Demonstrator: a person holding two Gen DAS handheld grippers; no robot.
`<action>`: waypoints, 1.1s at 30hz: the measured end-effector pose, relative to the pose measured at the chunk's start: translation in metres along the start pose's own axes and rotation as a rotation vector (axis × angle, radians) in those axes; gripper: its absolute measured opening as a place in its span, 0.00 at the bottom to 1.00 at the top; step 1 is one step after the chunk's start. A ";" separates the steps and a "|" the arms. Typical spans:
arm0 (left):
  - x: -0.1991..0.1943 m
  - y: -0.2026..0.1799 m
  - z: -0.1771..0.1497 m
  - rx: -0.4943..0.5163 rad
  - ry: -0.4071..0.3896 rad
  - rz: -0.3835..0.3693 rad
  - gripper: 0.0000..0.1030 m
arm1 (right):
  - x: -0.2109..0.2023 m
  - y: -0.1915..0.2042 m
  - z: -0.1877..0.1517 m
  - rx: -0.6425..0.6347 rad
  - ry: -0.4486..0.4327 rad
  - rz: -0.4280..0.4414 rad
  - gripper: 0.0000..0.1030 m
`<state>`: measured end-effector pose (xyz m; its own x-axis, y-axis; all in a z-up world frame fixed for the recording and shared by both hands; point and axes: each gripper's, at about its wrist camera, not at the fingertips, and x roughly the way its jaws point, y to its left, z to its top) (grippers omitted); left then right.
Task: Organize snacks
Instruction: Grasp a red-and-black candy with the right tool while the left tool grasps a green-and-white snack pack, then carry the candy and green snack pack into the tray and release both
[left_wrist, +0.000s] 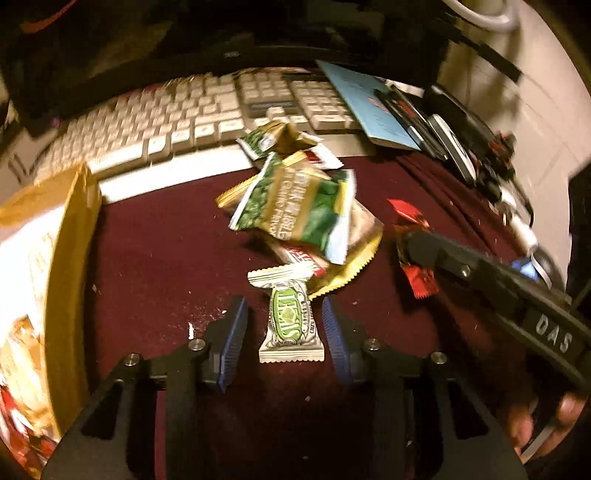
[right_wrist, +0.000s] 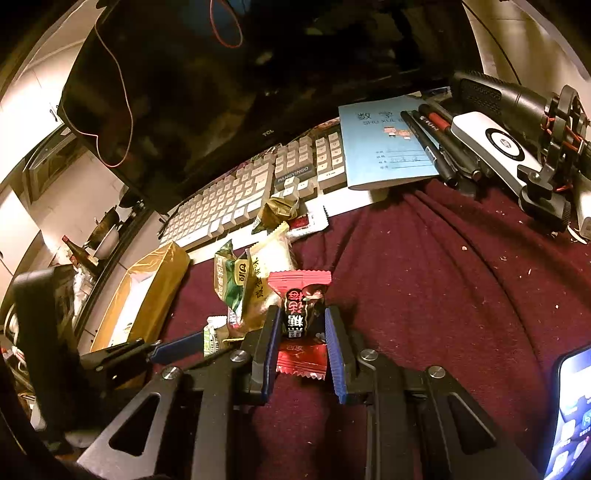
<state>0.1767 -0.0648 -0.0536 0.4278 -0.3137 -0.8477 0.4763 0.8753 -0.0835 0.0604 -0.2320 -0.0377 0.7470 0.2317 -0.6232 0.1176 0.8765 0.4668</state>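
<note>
A pile of snack packets (left_wrist: 306, 210) lies on the maroon cloth (left_wrist: 166, 258) in front of a keyboard. A small green-and-white candy (left_wrist: 291, 321) lies between the blue pads of my left gripper (left_wrist: 284, 317), which is open around it with gaps on both sides. My right gripper (right_wrist: 301, 325) is shut on a red-and-black candy (right_wrist: 301, 314); it also shows in the left wrist view (left_wrist: 413, 254), right of the pile. The left gripper's finger (right_wrist: 177, 347) and the green candy (right_wrist: 212, 336) show in the right wrist view. A yellow box (left_wrist: 70, 277) stands at the left.
A beige keyboard (left_wrist: 184, 114) and a dark monitor (right_wrist: 258, 92) stand behind the pile. A blue notebook (right_wrist: 384, 144) with pens (right_wrist: 432, 147) lies at the back right, beside a white device (right_wrist: 495, 147). A lit phone (right_wrist: 572, 417) lies at the right edge.
</note>
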 end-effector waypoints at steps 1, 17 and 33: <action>-0.001 0.001 -0.001 -0.010 -0.010 0.002 0.34 | 0.000 0.000 0.000 0.001 0.000 -0.001 0.24; -0.114 0.043 -0.047 -0.187 -0.138 -0.002 0.15 | -0.009 0.016 -0.006 -0.096 -0.034 0.039 0.24; -0.167 0.180 -0.093 -0.509 -0.194 0.246 0.15 | 0.008 0.143 -0.021 -0.286 0.137 0.372 0.24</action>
<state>0.1193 0.1792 0.0237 0.6342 -0.0992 -0.7668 -0.0620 0.9820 -0.1784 0.0689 -0.0961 0.0108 0.6086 0.5881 -0.5327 -0.3398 0.7998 0.4948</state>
